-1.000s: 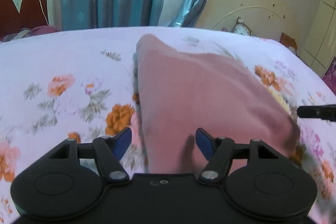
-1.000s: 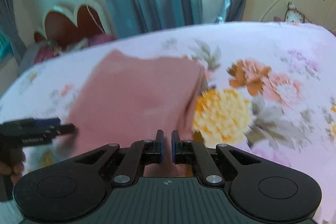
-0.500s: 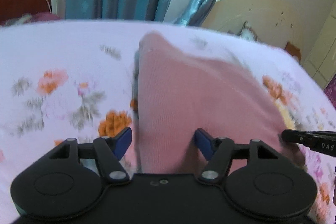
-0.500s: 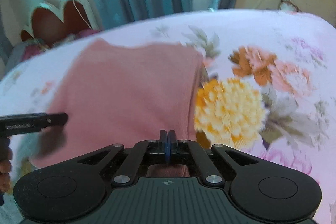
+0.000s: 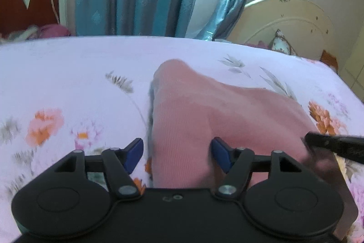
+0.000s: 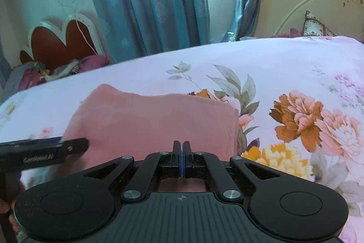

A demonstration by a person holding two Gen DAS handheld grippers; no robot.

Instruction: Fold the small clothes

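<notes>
1. A pink garment [image 5: 218, 115], folded into a rough rectangle, is laid flat on a bed covered by a pale lilac sheet [image 5: 68, 74] printed with orange and pink flowers.
2. In the left wrist view, the left gripper [image 5: 177, 152] is seen at the near edge of the garment. Its blue-tipped fingers [image 5: 134, 152] are held well apart and are opening a little; the near left corner of the garment is seen between them, and no pressing on the cloth can be made out.
3. In the right wrist view, the right gripper [image 6: 181, 156] is seen at the near edge of the garment, toward its right side. Its jaws are pressed fully together; whether cloth is pinched between them cannot be told.
4. Each tool is caught in the other's camera: the right gripper's black tip is seen at the garment's near right corner, and the left gripper's at its near left corner.
5. A grey strip of fabric is seen under the garment's left edge in the left wrist view.
6. Beyond the garment, teal curtains [image 6: 147, 3] are hung by a bright window, with a cream headboard [image 6: 314, 1] to the right and a red and white headboard [image 6: 59, 42] to the left.
</notes>
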